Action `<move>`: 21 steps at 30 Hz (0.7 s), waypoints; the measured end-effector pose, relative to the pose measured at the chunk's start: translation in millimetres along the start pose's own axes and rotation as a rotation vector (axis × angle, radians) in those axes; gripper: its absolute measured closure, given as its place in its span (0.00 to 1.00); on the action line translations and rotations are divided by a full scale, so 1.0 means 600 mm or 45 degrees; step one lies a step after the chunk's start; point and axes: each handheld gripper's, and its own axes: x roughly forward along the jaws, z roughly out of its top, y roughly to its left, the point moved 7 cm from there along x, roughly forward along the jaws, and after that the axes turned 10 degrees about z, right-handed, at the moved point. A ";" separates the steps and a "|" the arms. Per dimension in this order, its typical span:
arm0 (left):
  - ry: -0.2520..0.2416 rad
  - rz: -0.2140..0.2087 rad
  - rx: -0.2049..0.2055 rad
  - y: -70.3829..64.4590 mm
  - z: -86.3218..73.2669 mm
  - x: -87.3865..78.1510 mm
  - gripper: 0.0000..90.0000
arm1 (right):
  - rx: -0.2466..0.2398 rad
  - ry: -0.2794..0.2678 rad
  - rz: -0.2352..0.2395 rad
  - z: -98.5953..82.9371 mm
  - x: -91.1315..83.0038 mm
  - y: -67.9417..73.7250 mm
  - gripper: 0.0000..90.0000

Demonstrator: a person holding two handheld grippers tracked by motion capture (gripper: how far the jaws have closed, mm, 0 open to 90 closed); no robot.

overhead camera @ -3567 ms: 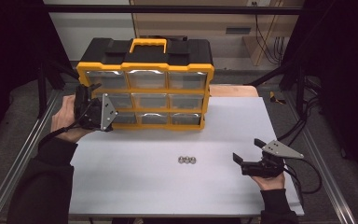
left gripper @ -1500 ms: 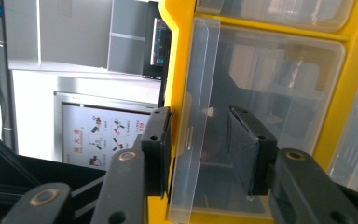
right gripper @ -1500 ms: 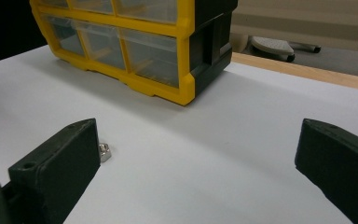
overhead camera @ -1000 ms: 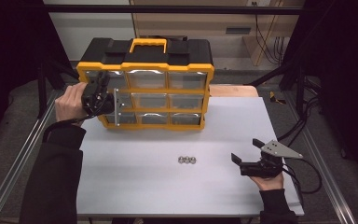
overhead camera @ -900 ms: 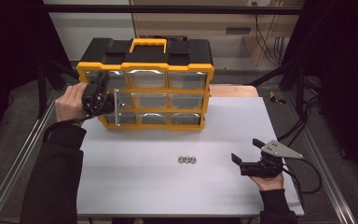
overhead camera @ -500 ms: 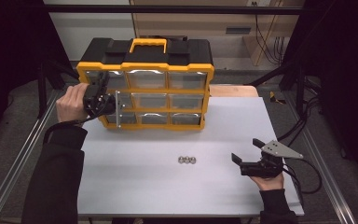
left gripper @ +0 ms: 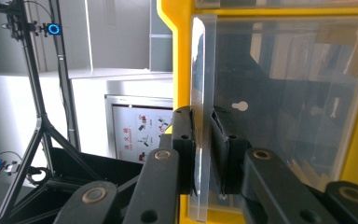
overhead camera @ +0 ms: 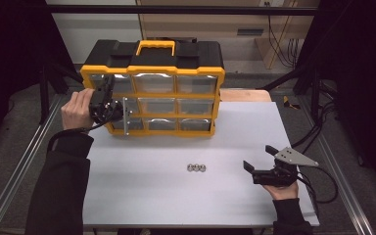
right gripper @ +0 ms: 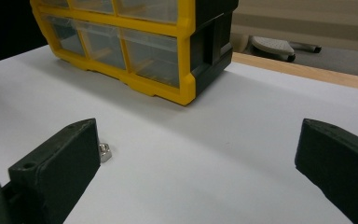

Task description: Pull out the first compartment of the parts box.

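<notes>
A yellow and black drawer organizer point(overhead camera: 152, 73) with clear drawers stands at the back of the white table point(overhead camera: 142, 205). My left gripper point(overhead camera: 113, 108) is at its left column, about the middle row. In the left gripper view it point(left gripper: 204, 126) is turned on its side and shut on the clear front lip of a drawer point(left gripper: 279, 93), beside the yellow frame point(left gripper: 177, 56). Three small metal nuts point(overhead camera: 196, 168) lie in a row mid-table. My right gripper point(overhead camera: 258, 157) rests open on the table to their right. One nut point(right gripper: 105, 152) lies by its left jaw; the organizer point(right gripper: 135, 42) stands beyond.
A wooden board edge point(overhead camera: 245, 95) runs behind the organizer's right side. Metal rails point(overhead camera: 24, 166) border the table on both sides. Cables point(overhead camera: 323, 181) trail from the right gripper near the table's right edge. White table surface lies around the nuts.
Over the last seconds my left gripper rose from the lower left drawer area to the middle left drawer and shut on its lip. In the last second it barely moved. The right gripper stayed still.
</notes>
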 end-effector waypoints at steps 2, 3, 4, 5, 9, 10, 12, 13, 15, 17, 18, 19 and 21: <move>0.002 0.008 0.005 0.000 0.000 0.000 0.89 | 0.001 -0.001 0.000 0.000 0.000 0.000 0.01; 0.004 0.012 0.008 -0.001 0.001 -0.001 0.89 | 0.001 0.000 0.000 0.000 0.000 0.000 0.01; 0.005 0.015 0.007 -0.001 0.001 -0.001 0.90 | 0.001 0.000 0.000 0.000 0.000 0.000 0.01; 0.006 0.018 0.007 -0.001 0.001 -0.002 0.90 | 0.000 -0.001 0.000 0.000 0.000 0.000 0.01; 0.006 0.034 -0.001 -0.003 0.002 -0.001 0.90 | -0.003 -0.004 0.004 0.001 0.000 0.000 0.01; 0.005 0.039 -0.003 -0.004 0.002 -0.002 0.90 | -0.003 -0.005 0.004 0.001 0.000 0.000 0.01; 0.005 0.044 -0.002 -0.004 0.002 -0.002 0.91 | -0.003 -0.005 0.004 0.001 0.000 0.000 0.01; 0.010 0.053 -0.014 -0.006 0.002 -0.003 0.91 | -0.004 -0.005 0.004 0.001 -0.001 0.000 0.01; 0.016 0.066 -0.002 -0.006 0.002 -0.004 0.91 | -0.001 -0.006 0.003 0.001 -0.001 0.000 0.01; 0.017 0.069 -0.002 -0.006 0.002 -0.004 0.91 | 0.000 -0.006 0.003 0.001 -0.001 0.000 0.01; 0.017 0.068 -0.002 -0.006 0.002 -0.004 0.91 | 0.000 -0.006 0.003 0.001 -0.001 0.000 0.01; 0.017 0.069 -0.002 -0.006 0.002 -0.004 0.91 | 0.004 -0.004 0.003 0.001 -0.001 0.001 0.01; 0.017 0.074 -0.002 -0.006 0.002 -0.005 0.91 | 0.000 -0.008 0.004 0.001 -0.001 0.000 0.01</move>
